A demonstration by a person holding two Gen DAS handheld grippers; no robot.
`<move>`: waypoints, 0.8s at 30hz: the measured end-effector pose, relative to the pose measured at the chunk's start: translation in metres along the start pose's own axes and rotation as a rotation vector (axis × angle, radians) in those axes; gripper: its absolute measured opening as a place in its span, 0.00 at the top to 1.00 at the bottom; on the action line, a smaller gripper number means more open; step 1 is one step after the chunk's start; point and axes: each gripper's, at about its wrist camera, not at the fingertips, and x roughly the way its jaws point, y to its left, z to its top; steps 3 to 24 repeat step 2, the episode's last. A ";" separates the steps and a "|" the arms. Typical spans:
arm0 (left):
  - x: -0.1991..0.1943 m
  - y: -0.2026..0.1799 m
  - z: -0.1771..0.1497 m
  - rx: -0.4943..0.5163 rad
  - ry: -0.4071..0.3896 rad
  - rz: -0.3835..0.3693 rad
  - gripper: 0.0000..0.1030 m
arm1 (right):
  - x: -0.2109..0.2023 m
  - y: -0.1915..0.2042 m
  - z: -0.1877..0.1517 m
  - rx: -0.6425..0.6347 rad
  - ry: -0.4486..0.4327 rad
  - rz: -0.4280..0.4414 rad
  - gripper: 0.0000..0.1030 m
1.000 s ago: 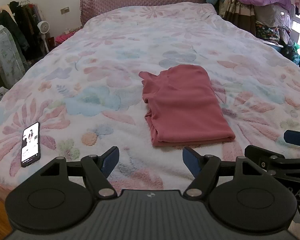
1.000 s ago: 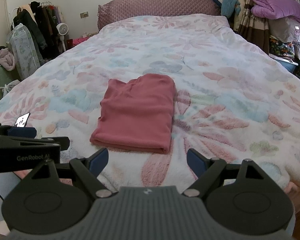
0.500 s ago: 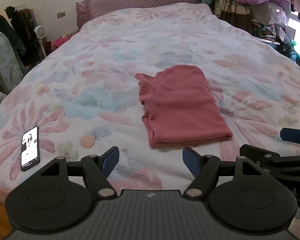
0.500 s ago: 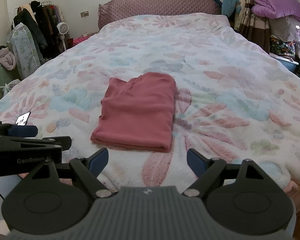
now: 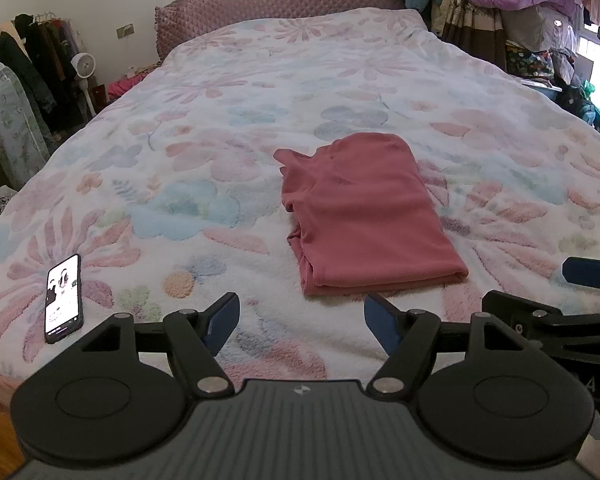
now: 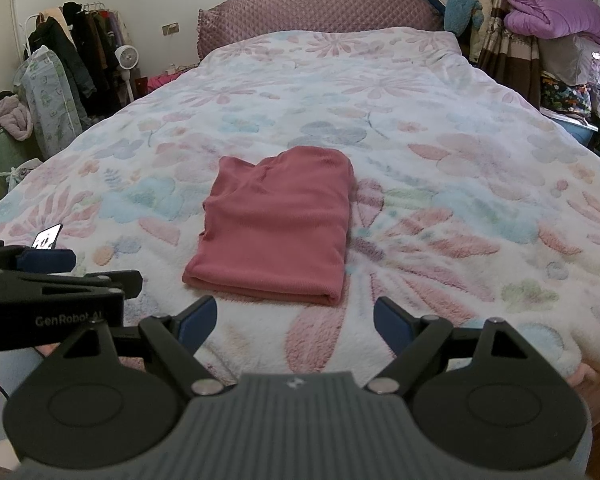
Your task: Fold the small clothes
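Observation:
A pink-red garment [image 5: 364, 212] lies folded into a neat rectangle on the floral bedspread [image 5: 260, 120], near the bed's foot; it also shows in the right wrist view [image 6: 280, 224]. My left gripper [image 5: 302, 322] is open and empty, held short of the garment's near edge, slightly to its left. My right gripper [image 6: 296, 322] is open and empty, just short of the garment's near edge. Each gripper shows at the side of the other's view: the right one [image 5: 592, 274], the left one [image 6: 46, 260].
A phone [image 5: 63, 298] with a lit screen lies on the bedspread at the near left. A clothes rack [image 6: 72, 60] and a fan [image 6: 125, 56] stand left of the bed. Piled bedding [image 6: 556, 16] stands at the right. A quilted headboard [image 6: 320, 12] is at the far end.
Both grippers have drawn back slightly from the folded garment and stayed open. The garment has not moved.

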 end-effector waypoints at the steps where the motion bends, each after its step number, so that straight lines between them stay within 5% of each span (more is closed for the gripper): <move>1: 0.000 0.000 0.000 0.000 0.001 -0.001 0.19 | 0.000 0.000 0.000 -0.001 -0.001 0.000 0.21; 24: 0.000 0.000 0.000 0.000 0.003 -0.001 0.19 | 0.000 0.000 0.000 -0.003 -0.001 0.001 0.21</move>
